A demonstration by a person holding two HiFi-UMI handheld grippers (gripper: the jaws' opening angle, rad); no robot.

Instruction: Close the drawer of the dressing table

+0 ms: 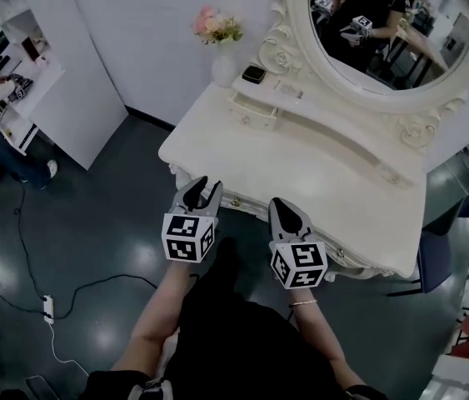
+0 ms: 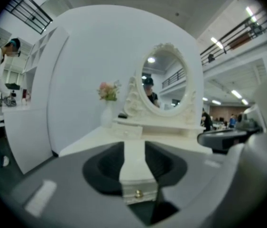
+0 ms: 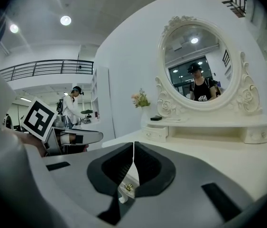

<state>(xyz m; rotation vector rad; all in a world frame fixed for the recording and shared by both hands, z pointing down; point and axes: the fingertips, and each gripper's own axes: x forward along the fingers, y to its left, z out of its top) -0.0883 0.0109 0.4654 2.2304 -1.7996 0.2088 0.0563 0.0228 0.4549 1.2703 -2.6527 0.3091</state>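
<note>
The left gripper (image 1: 205, 187) hangs at the front edge of the dressing table (image 1: 317, 165), jaws apart and empty. The drawer (image 2: 138, 192), with its gold knob, shows between them. The right gripper (image 1: 279, 203), jaws together, is alongside. Open floor (image 1: 92, 223) lies to the left.

1. The white counter (image 1: 326, 173) carries a raised shelf (image 1: 326, 111) and an oval mirror (image 1: 388, 23) at its back.
2. A flower vase (image 1: 224, 61) stands beside the shelf's left end.
3. A small dark object (image 1: 253, 74) lies on the shelf.
</note>
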